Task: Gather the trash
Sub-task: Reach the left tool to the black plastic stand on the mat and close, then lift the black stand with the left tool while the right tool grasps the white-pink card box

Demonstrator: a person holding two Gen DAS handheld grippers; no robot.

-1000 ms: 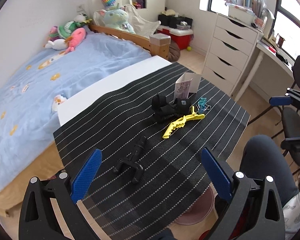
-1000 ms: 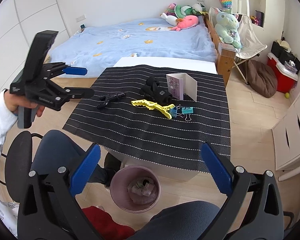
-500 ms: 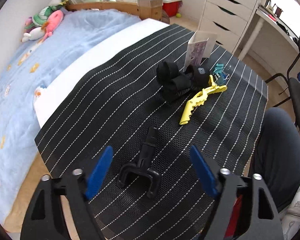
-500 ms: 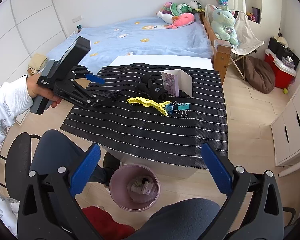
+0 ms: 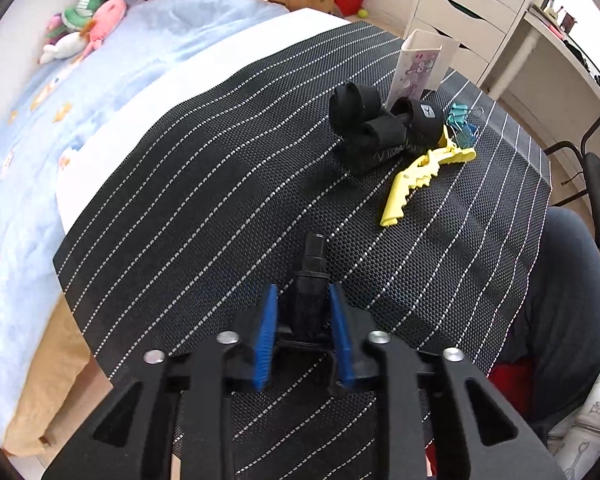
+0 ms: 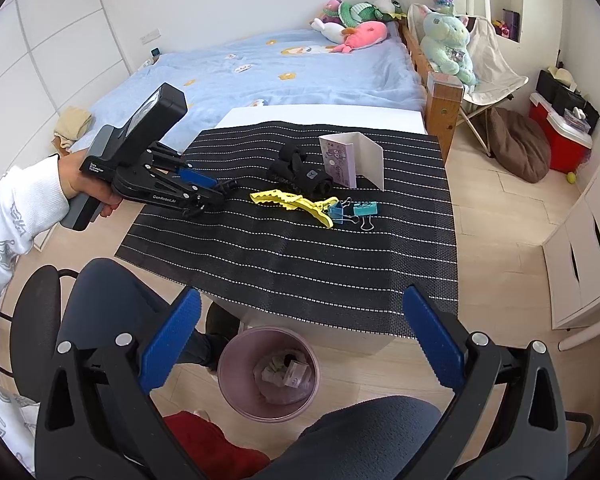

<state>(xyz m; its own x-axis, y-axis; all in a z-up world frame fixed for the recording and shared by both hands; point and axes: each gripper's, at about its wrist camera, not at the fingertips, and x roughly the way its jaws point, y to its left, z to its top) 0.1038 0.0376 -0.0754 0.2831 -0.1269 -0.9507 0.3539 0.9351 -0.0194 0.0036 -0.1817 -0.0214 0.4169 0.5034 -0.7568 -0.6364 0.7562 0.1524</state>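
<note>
Reading "GenRoboAI", left hand-held gripper (image 5: 303,320) pinches black clip (image 5: 310,276).

Blue bed (image 6: 300,68), white drawers (image 5: 460,12), seemingly wooden floor (image 6: 500,216)

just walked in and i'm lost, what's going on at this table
A person is clearing a striped black mat with two handheld grippers. The left gripper has its blue fingers closed around a black plastic bracket lying on the mat. The right gripper hangs open above a pink bin on the floor. A yellow clip is on the mat.
</note>
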